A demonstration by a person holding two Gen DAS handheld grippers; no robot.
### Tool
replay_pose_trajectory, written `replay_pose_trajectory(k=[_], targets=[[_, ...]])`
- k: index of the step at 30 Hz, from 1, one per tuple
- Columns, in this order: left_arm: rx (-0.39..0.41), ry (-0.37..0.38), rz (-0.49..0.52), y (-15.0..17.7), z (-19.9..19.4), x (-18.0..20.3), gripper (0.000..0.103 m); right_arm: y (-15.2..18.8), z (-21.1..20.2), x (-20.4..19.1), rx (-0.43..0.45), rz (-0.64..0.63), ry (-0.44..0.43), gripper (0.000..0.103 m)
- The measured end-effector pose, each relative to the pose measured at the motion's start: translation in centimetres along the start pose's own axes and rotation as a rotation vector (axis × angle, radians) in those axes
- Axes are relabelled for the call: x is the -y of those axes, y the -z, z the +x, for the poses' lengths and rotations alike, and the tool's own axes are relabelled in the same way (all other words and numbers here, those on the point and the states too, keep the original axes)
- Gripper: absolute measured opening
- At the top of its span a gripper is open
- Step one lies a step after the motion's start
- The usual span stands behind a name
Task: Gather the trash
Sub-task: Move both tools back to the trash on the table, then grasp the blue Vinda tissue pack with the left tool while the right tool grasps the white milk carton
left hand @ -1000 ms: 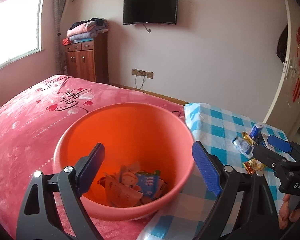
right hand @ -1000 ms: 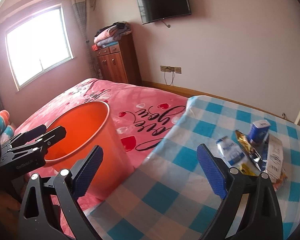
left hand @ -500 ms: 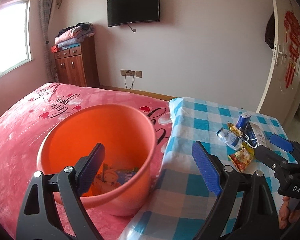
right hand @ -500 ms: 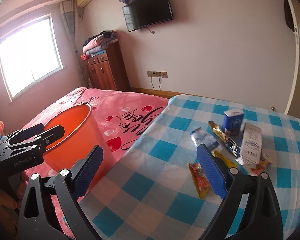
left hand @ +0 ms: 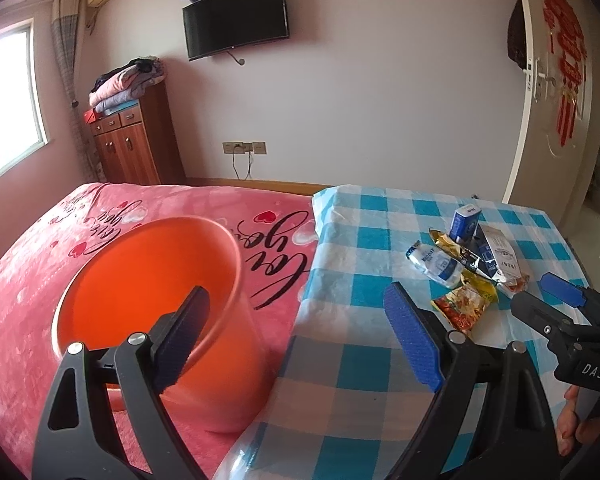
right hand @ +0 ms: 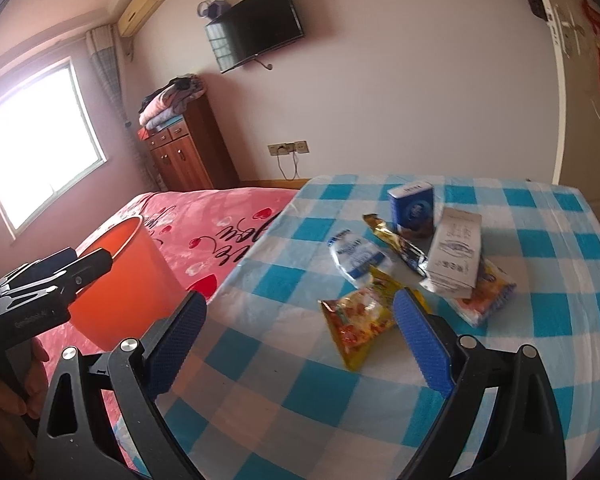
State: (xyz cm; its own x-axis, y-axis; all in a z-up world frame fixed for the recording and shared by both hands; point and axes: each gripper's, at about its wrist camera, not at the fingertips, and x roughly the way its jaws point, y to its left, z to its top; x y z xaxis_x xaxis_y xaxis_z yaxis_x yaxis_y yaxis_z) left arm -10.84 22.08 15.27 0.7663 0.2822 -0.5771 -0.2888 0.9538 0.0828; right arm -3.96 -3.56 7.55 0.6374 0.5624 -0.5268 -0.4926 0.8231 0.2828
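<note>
While both claws, right claw [right hand: 296, 340] and left claw [left hand: 296, 340], gape empty, wrappers [right hand: 360, 320] litter the worktop's [right hand: 260, 420] middle; next, probably, pinch the nearest, then bin [left hand: 148, 280] it.

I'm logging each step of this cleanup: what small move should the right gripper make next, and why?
Probably ease the right gripper forward and down onto the orange-yellow snack packet. Its jaws are open and empty, and that packet lies nearest on the checked tablecloth.
</note>
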Motion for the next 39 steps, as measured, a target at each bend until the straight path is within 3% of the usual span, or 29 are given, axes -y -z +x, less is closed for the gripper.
replay_pose_trajectory(k=[15,21,28,35,39], targets=[[-0.037,0.01,0.075,-0.1,1.4,4.3,0.089,1.7,-0.3,5.1,0.006,0.081,0.03,0.094],[-0.057,0.045,0.095,0.0,2.6,6.1,0.089,2.5,-0.4,8.1,0.004,0.146,0.041,0.094],[-0.095,0.196,0.063,-0.7,5.1,8.2,0.089,3.1,-0.4,11.5,-0.001,0.215,0.047,0.094],[-0.164,0.366,-0.011,-3.2,10.0,11.8,0.089,3.2,-1.0,14.4,0.01,0.271,0.055,0.094],[-0.158,0.441,0.04,-4.8,12.9,15.3,0.089,3.4,-1.1,16.0,0.007,0.308,0.061,0.094]])
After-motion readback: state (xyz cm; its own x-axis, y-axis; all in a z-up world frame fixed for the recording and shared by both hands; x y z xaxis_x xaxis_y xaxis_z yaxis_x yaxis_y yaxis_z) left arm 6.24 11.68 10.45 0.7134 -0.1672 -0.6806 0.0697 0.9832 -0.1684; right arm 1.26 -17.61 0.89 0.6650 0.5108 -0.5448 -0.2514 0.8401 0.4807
